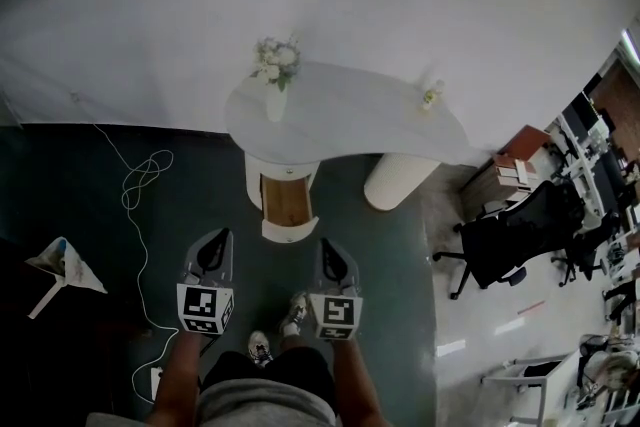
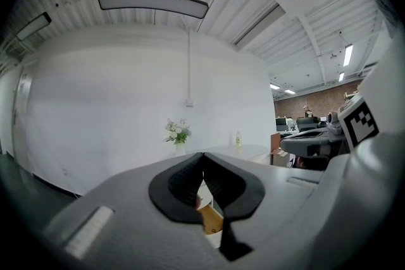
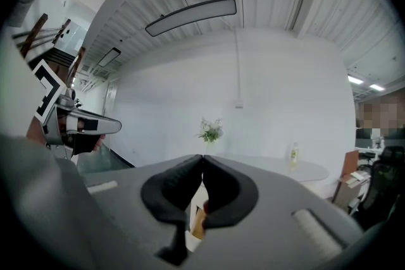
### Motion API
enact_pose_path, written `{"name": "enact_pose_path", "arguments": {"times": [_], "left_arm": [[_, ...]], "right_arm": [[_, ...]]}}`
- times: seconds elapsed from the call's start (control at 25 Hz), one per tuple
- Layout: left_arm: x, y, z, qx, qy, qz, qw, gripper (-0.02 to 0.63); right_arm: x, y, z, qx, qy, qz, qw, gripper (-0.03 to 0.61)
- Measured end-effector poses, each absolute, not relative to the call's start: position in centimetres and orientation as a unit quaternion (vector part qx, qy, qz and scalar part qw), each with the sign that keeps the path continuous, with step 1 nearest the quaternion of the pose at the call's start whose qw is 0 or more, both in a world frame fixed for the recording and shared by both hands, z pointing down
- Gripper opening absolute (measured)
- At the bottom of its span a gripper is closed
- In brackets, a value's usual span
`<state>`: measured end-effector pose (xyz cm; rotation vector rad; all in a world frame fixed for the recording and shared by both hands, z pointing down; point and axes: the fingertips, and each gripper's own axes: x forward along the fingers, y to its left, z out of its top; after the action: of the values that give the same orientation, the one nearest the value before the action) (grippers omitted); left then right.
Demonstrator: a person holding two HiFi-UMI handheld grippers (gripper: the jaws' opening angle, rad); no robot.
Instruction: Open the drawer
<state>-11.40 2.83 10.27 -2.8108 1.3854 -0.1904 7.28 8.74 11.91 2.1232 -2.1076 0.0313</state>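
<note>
Left tongs (image 1: 217, 239): jaws pressed together, nothing between them.
Drawer (image 1: 286, 201): standing out from the pedestal (image 1: 262, 173) under the tabletop (image 1: 350, 115) (wood interior showing), ahead of both tongs, touched by neither.
Right tongs (image 1: 331, 249): jaws together, empty.

No word, number or brand name can be read in any view. The nearest thing to a sign is the black-and-white square block pattern on the grey marker cube (image 1: 205, 308) of the left gripper (image 1: 224, 235) and on the matching marker cube (image 1: 335, 313) of the right gripper (image 1: 326, 245) (blocks only, no letters). Whatever print the small pale plastic bottle (image 1: 431, 96) on the white rounded tabletop (image 1: 340, 115) may carry is too small to make out.
</note>
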Motion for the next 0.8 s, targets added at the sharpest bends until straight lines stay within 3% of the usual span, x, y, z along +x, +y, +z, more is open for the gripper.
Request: {"name": "enact_pose_path", "arguments": {"times": [0.8], "left_arm": [[-11.9,2.1,9.7,-0.896,0.441,-0.055,0.003,0.011]], "right_arm": [[6.4,7.6,11.6,0.707,-0.703,0.003,0.075,0.006]]}}
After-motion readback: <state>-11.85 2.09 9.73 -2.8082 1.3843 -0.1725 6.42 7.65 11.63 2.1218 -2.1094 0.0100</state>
